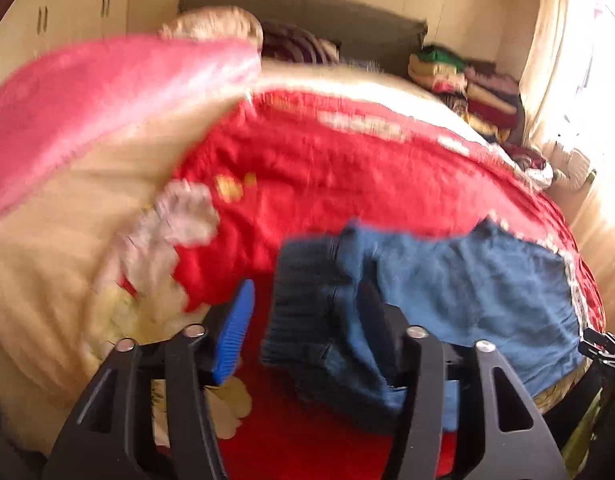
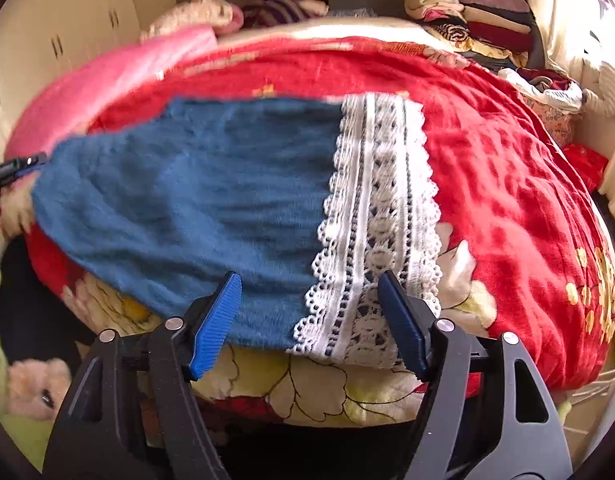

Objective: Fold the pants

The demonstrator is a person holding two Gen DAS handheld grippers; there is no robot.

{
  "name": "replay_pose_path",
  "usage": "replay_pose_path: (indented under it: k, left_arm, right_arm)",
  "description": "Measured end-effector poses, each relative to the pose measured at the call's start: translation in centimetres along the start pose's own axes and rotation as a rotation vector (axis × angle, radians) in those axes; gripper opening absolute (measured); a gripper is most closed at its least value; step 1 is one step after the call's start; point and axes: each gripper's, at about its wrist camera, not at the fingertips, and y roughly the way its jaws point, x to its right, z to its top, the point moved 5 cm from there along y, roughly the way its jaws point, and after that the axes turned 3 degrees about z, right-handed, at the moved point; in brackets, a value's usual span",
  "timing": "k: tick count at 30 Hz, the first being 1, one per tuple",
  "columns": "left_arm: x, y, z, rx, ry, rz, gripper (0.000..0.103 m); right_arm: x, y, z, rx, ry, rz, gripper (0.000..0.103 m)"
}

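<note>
Blue pants (image 2: 195, 200) with a white lace hem (image 2: 375, 232) lie along the near edge of the red bedspread (image 2: 507, 184). Left gripper (image 1: 311, 332) and right gripper (image 2: 307, 320) both stand released over them.

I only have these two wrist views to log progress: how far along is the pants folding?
Done: the blue pants lie on the red bedspread, lace hem flat; whether they are already doubled lengthwise is unclear. In hand: nothing gripped; the right gripper straddles the hem, open, and the left gripper is open at the dark waistband. Left: probably folding end to end.
</note>
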Motion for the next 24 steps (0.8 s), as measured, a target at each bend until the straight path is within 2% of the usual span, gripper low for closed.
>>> replay_pose_path:
  k: [2, 4, 7, 11, 14, 17, 19, 21, 24]
  left_arm:
    - [0.8, -2.3, 1.4, 0.057, 0.032, 0.005, 0.074]
    - [2.4, -3.3, 2.7, 0.093, 0.063, -0.016, 0.075]
    - [5.6, -2.5, 4.4, 0.091, 0.102, -0.079, 0.081]
    - [11.9, 1.4, 5.5, -0.001, 0.143, -0.235, 0.081]
    - [16.4, 4.7, 5.5, -0.066, 0.211, -0.295, 0.081]
    - [19.7, 8.2, 5.1, -0.129, 0.273, -0.321, 0.081]
    - [20.9, 10.5, 4.8, -0.181, 0.281, -0.335, 0.081]
    - [21.6, 12.6, 4.6, -0.215, 0.293, -0.34, 0.081]
    - [21.7, 15.1, 4.2, -0.257, 0.27, -0.359, 0.081]
  right_arm:
    - [0.7, -1.1, 1.1, 0.051, 0.026, 0.013, 0.068]
    - [1.9, -1.8, 2.6, 0.084, 0.045, 0.019, 0.069]
    - [3.5, -1.5, 4.7, 0.09, 0.064, 0.017, 0.069]
    - [6.0, 0.2, 8.6, 0.098, 0.098, 0.027, 0.069]
    - [7.4, 2.3, 10.7, 0.072, 0.142, 0.084, 0.069]
    - [8.6, 5.1, 11.7, 0.021, 0.17, 0.121, 0.066]
    - [9.6, 7.3, 11.6, -0.029, 0.21, 0.155, 0.056]
    - [10.1, 8.7, 11.2, -0.061, 0.233, 0.179, 0.051]
    - [9.8, 9.6, 10.7, -0.06, 0.23, 0.22, 0.041]
